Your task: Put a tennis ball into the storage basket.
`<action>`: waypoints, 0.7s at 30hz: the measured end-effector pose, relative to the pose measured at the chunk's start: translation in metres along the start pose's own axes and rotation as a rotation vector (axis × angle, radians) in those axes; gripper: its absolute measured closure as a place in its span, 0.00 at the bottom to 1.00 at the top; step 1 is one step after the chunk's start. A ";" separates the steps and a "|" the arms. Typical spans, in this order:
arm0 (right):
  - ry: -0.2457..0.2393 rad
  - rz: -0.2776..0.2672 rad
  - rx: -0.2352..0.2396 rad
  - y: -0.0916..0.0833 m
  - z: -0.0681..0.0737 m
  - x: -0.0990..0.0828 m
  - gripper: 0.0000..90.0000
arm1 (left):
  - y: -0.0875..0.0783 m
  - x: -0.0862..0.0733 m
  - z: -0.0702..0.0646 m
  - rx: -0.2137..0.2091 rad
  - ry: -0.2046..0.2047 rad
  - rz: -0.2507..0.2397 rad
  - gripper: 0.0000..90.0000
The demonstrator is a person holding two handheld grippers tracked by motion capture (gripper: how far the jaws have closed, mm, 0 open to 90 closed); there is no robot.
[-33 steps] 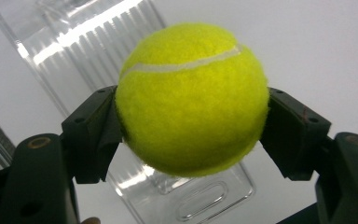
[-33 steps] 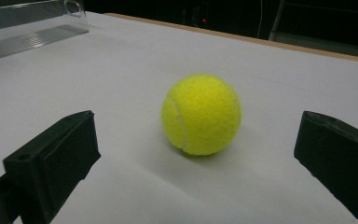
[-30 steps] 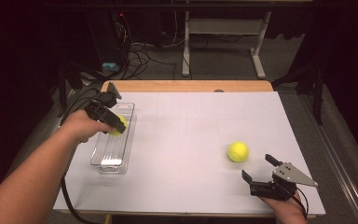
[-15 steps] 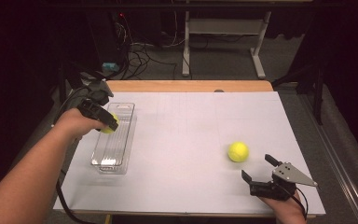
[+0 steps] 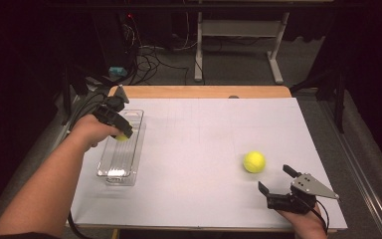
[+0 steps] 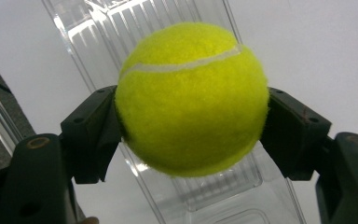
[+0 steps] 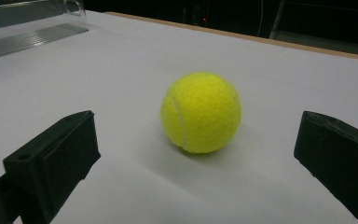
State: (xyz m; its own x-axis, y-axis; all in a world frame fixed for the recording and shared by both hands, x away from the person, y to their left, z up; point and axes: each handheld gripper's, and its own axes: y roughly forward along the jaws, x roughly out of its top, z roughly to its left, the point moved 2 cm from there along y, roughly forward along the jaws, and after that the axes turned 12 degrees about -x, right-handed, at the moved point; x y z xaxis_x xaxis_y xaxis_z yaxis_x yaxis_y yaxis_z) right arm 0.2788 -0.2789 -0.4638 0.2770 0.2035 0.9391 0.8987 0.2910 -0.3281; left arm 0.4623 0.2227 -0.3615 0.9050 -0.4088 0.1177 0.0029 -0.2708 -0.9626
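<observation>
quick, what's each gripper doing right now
Left gripper: shut on a tennis ball above the clear tray.
Right gripper: open, second ball ahead, untouched.

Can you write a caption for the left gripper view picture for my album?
The left gripper squeezes a yellow tennis ball between its black jaws, above a clear plastic tray.

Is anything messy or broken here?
Nothing stands out. The clear tray sits flat and whole on the table. One tennis ball is held in the left hand-held gripper above it; the other ball rests on the table before the open right hand-held gripper.
</observation>
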 end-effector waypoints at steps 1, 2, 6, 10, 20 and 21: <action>-0.001 0.000 0.000 0.000 0.000 0.000 0.00 | 0.003 0.002 0.000 0.006 0.000 0.005 0.30; -0.001 0.000 0.000 0.000 0.000 0.000 0.00 | 0.005 0.002 0.000 0.007 0.000 0.008 0.30; -0.002 0.001 0.001 0.000 0.001 0.000 0.00 | 0.011 0.007 0.001 0.010 -0.001 0.014 0.30; -0.001 0.001 0.000 0.000 0.000 0.000 0.00 | 0.016 0.009 0.004 0.019 -0.010 0.021 0.30; 0.000 0.004 0.000 0.000 0.000 -0.001 0.00 | 0.013 0.008 0.010 0.022 -0.028 0.009 0.29; 0.000 0.004 0.000 0.000 0.000 -0.001 0.00 | 0.013 0.008 0.010 0.021 -0.031 0.004 0.29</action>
State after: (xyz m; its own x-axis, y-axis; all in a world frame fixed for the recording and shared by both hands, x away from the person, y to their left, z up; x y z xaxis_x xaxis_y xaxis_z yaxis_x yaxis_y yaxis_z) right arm 0.2780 -0.2788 -0.4646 0.2803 0.2046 0.9379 0.8977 0.2902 -0.3316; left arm 0.4739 0.2247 -0.3756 0.9177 -0.3828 0.1066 0.0078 -0.2508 -0.9680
